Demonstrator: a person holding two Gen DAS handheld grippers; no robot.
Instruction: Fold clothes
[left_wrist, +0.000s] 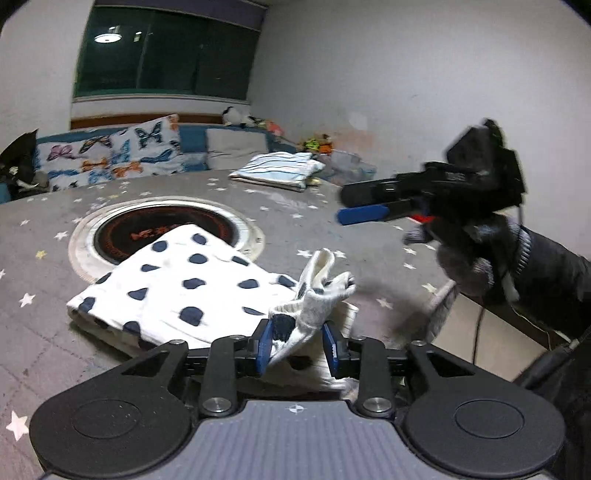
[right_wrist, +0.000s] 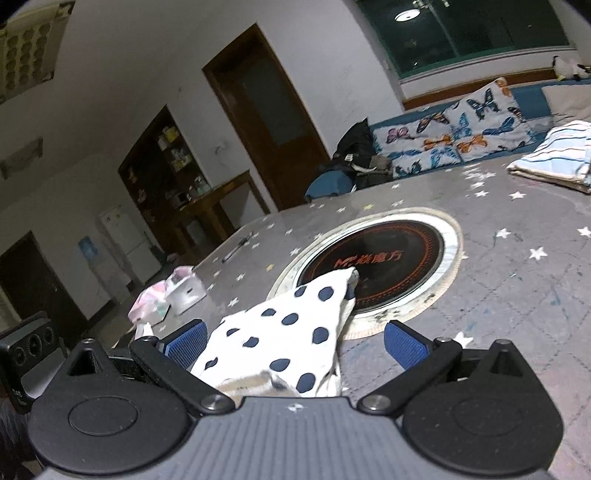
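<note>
A white garment with dark blue dots lies folded on the grey star-patterned table, partly over a round cooktop set into it. Its bunched ribbed end stands up between the blue pads of my left gripper; the cloth touches the left pad, the right pad stands clear. The jaws are open. My right gripper, held by a gloved hand, hovers at the right, above the table. In the right wrist view the right gripper is wide open over the dotted garment.
A folded blue-and-white striped garment lies at the far side of the table. Butterfly-print cushions line a bench behind. A pink-and-white box and a pen sit near the table's left edge. The cooktop is half covered.
</note>
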